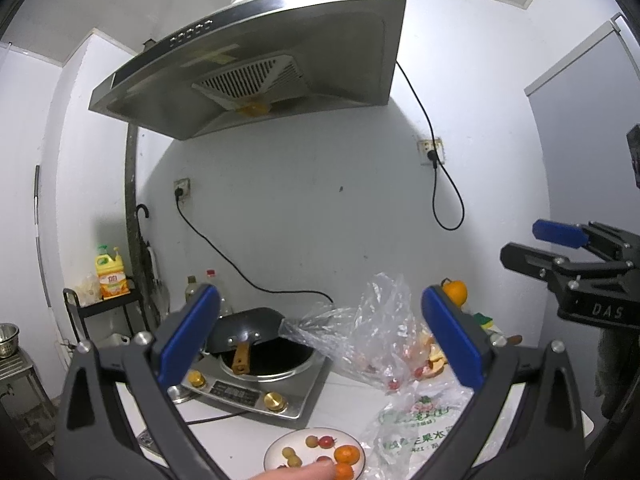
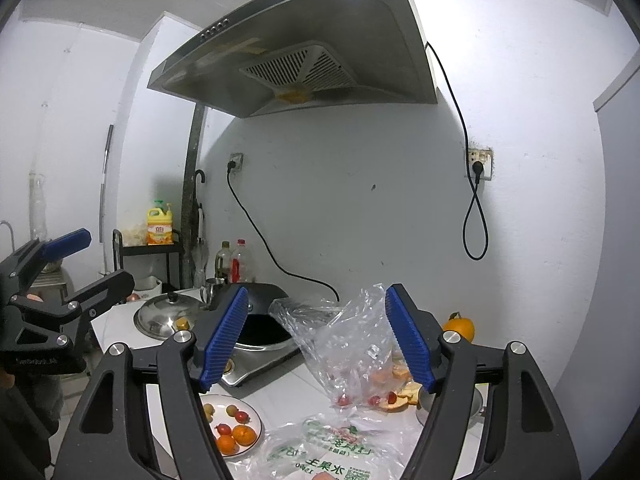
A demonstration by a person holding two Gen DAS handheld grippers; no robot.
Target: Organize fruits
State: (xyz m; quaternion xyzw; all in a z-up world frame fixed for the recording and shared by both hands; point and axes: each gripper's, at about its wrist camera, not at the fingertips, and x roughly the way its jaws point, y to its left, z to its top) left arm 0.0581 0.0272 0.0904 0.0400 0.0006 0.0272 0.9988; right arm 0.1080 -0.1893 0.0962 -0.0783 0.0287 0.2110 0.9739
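White kitchen wall behind, range hood (image 1: pixel 256 60) upper centre, white counter (image 2: pixel 288 392) along the bottom of both views. Left gripper (image 1: pixel 320 336) jaws wide apart, nothing between the blue pads; right gripper (image 2: pixel 316 336) also spread wide, nothing gripped (no earlier picture to compare).

Plate (image 1: pixel 276 446) sits at bottom centre of the left view, below and between the left fingers, not touched by them; in the right view it is lower left, partly behind the left finger. On it: two tangerines (image 2: pixel 238 438), several small red and greenish-yellow fruits. A fingertip (image 1: pixel 296 472) shows at the bottom edge just below the plate.

Clear plastic bag (image 2: pixel 344 344) stands crumpled in centre frame, beyond the pads, a few small red fruits (image 2: pixel 344 400) in its bottom. Printed bag (image 2: pixel 328 452) lies flat at bottom centre. Orange (image 2: pixel 460 328) on the counter at right, behind the right finger. Peel scraps (image 2: pixel 404 394) beside the clear bag. Black wok (image 1: pixel 252 324) on the cooker (image 1: pixel 256 384), left of the bags.
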